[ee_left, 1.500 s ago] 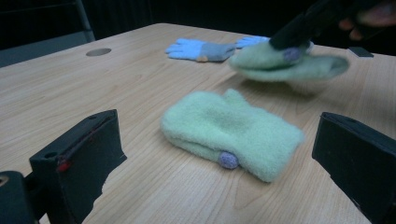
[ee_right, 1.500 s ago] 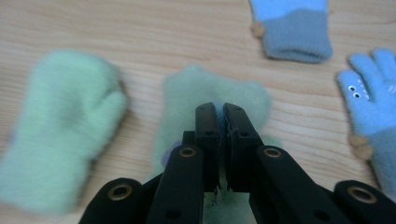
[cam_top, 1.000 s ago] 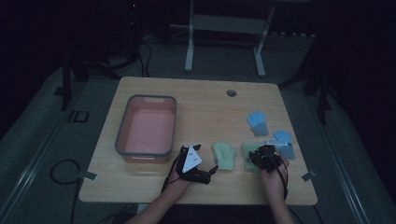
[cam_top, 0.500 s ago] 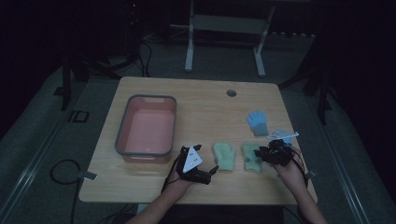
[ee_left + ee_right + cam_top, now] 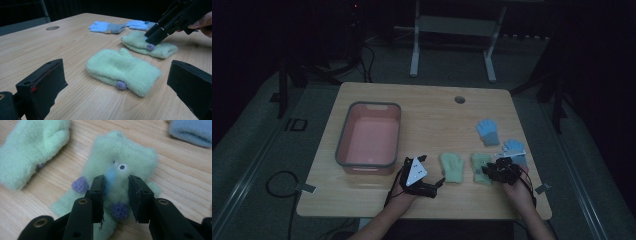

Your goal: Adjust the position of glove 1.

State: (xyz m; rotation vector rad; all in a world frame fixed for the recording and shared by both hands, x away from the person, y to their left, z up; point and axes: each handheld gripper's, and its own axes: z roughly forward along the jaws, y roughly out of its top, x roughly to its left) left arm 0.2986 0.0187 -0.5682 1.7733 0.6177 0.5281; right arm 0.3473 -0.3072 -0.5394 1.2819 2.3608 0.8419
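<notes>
- Between the jaws of the right claw (image 5: 116, 180) sits a fold of the green mitten (image 5: 125, 152), the one with the stitched eye and pale blue nose. The jaws have just been closing, and the fleece now fills the gap from pad to pad, so we read this claw as clamped on the mitten.
- The mitten lies flat on the table (image 5: 427, 110) under the claw, its cuff end towards the hand and its fingertip end pointing away. Two purple knobs sit beside the jaw tips.
- Compared with half a second ago, the right hand has come back from a little further out and settled down onto this mitten. We judge that the grasp is just made and the lift has not begun.
- Just beyond the left jaw of the right claw lies the second green mitten (image 5: 32, 147), apart from the first and lying where it lay before.
- The left claw (image 5: 438, 186) rests on the near side of that second mitten with its jaws wide apart and nothing between them. It has not shifted.
- Past the right claw's tips, on its right, are the two blue gloves (image 5: 106, 27), untouched and near each other.
- Farthest off, well beyond the left claw, stands the pink tub (image 5: 368, 135), with nothing visible in it. We take it as the likely place for the mitten, so the carry would have to pass over the second mitten and the left claw.
</notes>
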